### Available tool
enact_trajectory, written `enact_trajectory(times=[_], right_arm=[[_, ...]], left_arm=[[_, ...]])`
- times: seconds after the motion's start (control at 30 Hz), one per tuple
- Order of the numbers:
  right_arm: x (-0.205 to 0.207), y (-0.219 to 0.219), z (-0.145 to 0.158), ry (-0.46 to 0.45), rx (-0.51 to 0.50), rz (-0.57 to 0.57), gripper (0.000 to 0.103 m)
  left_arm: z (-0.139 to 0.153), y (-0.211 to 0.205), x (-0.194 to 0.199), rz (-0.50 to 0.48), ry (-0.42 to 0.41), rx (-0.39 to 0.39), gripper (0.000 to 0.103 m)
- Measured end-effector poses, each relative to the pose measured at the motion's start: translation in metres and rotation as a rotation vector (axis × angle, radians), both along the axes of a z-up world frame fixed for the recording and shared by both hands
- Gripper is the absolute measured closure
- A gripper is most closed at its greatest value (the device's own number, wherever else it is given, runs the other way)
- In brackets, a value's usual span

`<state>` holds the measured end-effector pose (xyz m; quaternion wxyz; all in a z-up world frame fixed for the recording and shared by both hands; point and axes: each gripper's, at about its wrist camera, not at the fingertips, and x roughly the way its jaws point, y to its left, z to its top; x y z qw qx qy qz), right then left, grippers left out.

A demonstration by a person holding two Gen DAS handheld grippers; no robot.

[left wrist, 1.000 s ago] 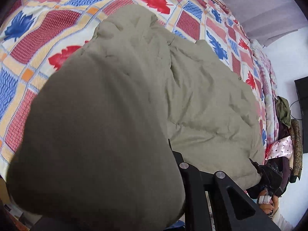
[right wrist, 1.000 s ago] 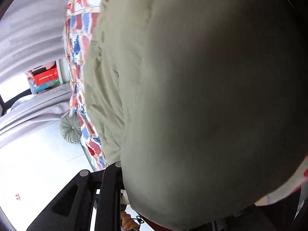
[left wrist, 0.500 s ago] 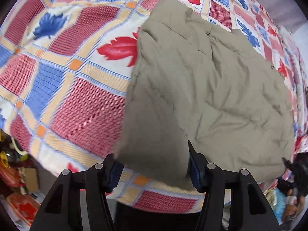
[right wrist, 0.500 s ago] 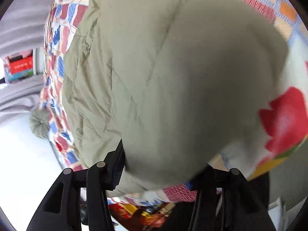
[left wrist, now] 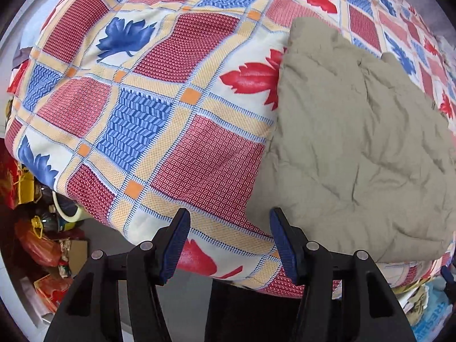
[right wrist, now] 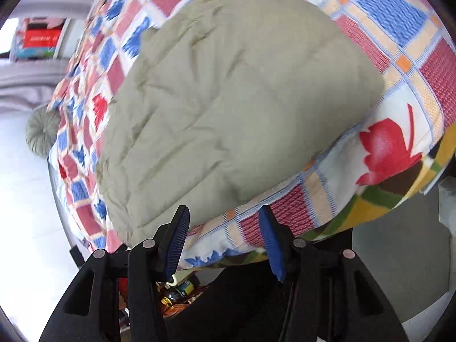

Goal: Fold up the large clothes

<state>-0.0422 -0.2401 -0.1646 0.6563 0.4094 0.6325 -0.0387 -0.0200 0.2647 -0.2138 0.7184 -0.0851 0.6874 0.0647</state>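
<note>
An olive-green quilted garment (left wrist: 356, 148) lies folded in a rough rectangle on the bed, its near edge at the mattress edge. It also shows in the right wrist view (right wrist: 228, 105). My left gripper (left wrist: 229, 228) is open and empty, just off the garment's near left corner above the bedspread. My right gripper (right wrist: 222, 222) is open and empty, at the bed's edge just below the garment's near edge.
The bed carries a patterned bedspread (left wrist: 136, 108) with red, blue and orange squares and leaves. Bags and clutter (left wrist: 40, 242) lie on the floor left of the bed. A round green cushion (right wrist: 42, 131) sits by the bed's far side. A grey curtain (right wrist: 25, 79) hangs behind.
Both grippers let go of the garment and opened. The cloth they held up dropped onto the bed, and both grippers pulled back toward the bed's near edge.
</note>
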Motion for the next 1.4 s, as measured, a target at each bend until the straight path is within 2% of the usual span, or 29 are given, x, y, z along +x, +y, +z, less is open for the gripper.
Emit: enact_trajectory(times=[0.03, 0.07, 0.17, 0.23, 0.3, 0.37, 0.4, 0.43, 0.5, 0.7, 0.77, 0.8, 1.03, 1.1, 1.23, 1.33, 1.4], right_arm=[[-0.026, -0.005, 0.005, -0.014, -0.009, 0.031, 0.049], [-0.029, -0.002, 0.009, -0.025, -0.026, 0.063, 0.049], [-0.015, 0.018, 0.018, -0.047, -0.082, 0.154, 0.049], [-0.004, 0.037, 0.022, -0.052, -0.114, 0.2, 0.048], [0.004, 0.049, 0.02, -0.045, -0.143, 0.225, 0.042], [0.008, 0.057, 0.018, -0.036, -0.157, 0.233, 0.041], [0.012, 0.062, 0.016, -0.027, -0.157, 0.238, 0.041], [0.015, 0.067, 0.014, -0.021, -0.159, 0.244, 0.041], [0.02, 0.075, 0.012, -0.013, -0.173, 0.264, 0.041], [0.036, 0.091, 0.003, -0.007, -0.198, 0.301, 0.038], [0.038, 0.095, 0.0, -0.007, -0.197, 0.308, 0.024], [0.04, 0.096, -0.002, -0.004, -0.197, 0.32, 0.022], [0.046, 0.107, -0.013, -0.017, -0.22, 0.367, 0.022], [0.046, 0.107, -0.018, -0.013, -0.212, 0.367, 0.022], [0.046, 0.108, -0.025, -0.011, -0.204, 0.373, 0.022], [0.048, 0.109, -0.029, -0.006, -0.204, 0.387, 0.022], [0.049, 0.111, -0.032, -0.005, -0.207, 0.398, 0.022]], left_arm=[[0.004, 0.002, 0.0, -0.001, -0.011, -0.011, 0.043], [0.008, 0.001, 0.004, -0.007, -0.027, -0.025, 0.043], [0.015, -0.004, 0.017, -0.04, -0.06, -0.066, 0.043], [0.014, -0.008, 0.028, -0.062, -0.054, -0.078, 0.043], [0.012, -0.013, 0.034, -0.084, -0.041, -0.085, 0.043], [0.012, -0.015, 0.039, -0.103, -0.044, -0.08, 0.041], [0.012, -0.016, 0.041, -0.105, -0.048, -0.078, 0.017], [0.012, -0.017, 0.043, -0.104, -0.055, -0.074, 0.0], [0.013, -0.017, 0.047, -0.107, -0.08, -0.073, 0.0], [0.003, -0.025, 0.059, -0.134, -0.077, -0.086, 0.0], [-0.002, -0.028, 0.063, -0.151, -0.073, -0.088, 0.0], [-0.004, -0.03, 0.065, -0.158, -0.071, -0.086, 0.0], [-0.022, -0.026, 0.083, -0.184, -0.116, -0.043, 0.0], [-0.029, -0.02, 0.089, -0.181, -0.116, -0.094, 0.0], [-0.041, -0.005, 0.102, -0.172, -0.129, -0.34, 0.0], [-0.059, -0.006, 0.113, -0.201, -0.082, -0.501, 0.0], [-0.07, -0.015, 0.119, -0.233, -0.047, -0.574, 0.0]])
